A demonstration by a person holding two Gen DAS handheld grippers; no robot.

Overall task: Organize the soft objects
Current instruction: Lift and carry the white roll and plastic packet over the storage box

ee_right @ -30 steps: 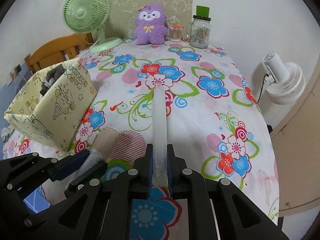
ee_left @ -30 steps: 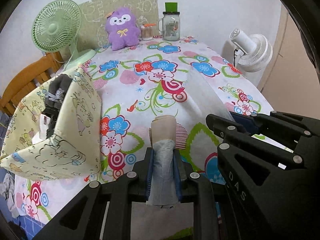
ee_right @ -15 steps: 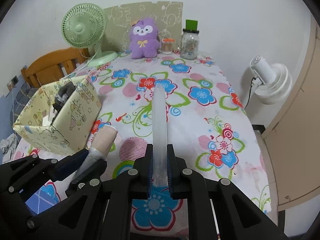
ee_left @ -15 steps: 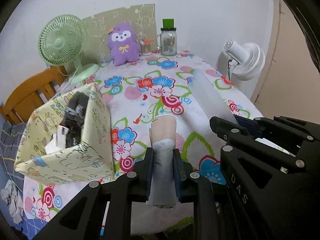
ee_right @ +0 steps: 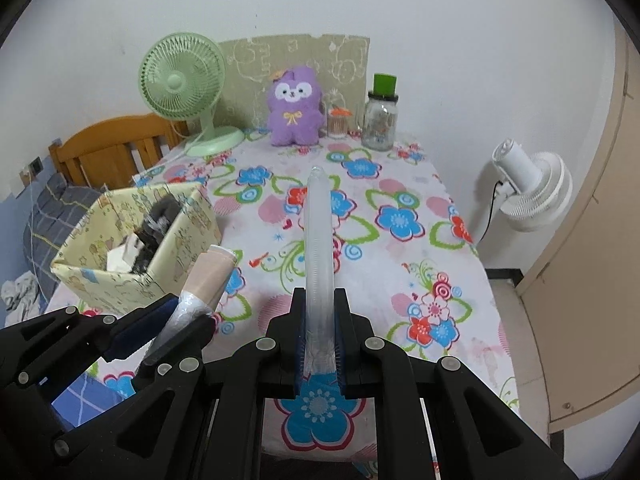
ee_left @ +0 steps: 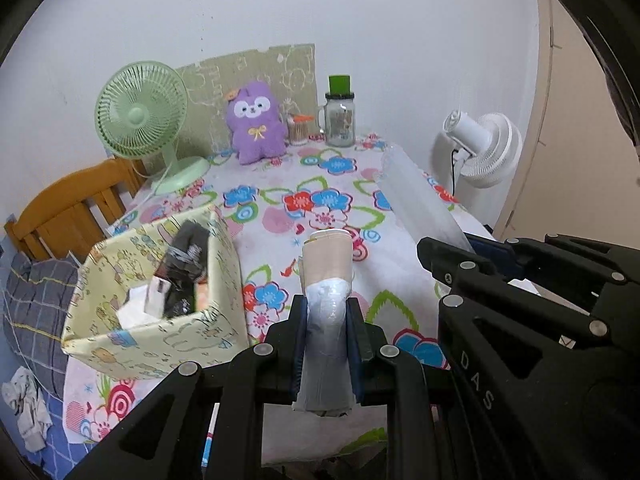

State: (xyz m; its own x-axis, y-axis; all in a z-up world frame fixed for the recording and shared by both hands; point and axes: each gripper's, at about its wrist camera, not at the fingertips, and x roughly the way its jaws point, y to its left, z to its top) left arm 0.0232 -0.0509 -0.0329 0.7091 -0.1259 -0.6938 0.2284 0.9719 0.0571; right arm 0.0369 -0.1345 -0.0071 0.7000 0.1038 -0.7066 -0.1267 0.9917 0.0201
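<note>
Both grippers have been raised since the earlier frames, so that more of the wall and of the floor beside the worktop is now seen, and the pale yellow printed fabric box (ee_left: 160, 320) sits lower in each view. The left gripper (ee_left: 326, 340) is held above the near edge of the flower-patterned worktop (ee_left: 320, 208), its jaws clenched on a rolled beige and grey soft bundle wrapped in clear film (ee_left: 326, 292), which is carried clear of the cloth. The right gripper (ee_right: 320, 332) is held beside it, its jaws clenched on a long clear plastic sleeve (ee_right: 318, 240) that points toward the far wall.

Inside the fabric box, dark grey rolled items and a white folded piece are seen; what lies beneath them cannot be told. The box stands on the left part of the worktop, near the bundle but apart from it.

At the far edge a purple plush toy (ee_left: 256, 124), a green desk fan (ee_left: 140, 112) and a glass jar with a green lid (ee_left: 340, 120) are lined up. A crumpled white cloth on the blue floor (ee_left: 24, 408) is shown more fully by the left wrist view, while the beige door panel (ee_right: 592, 280) is shown more fully by the right wrist view. A white fan (ee_right: 528, 188) stands off the worktop's right side.
</note>
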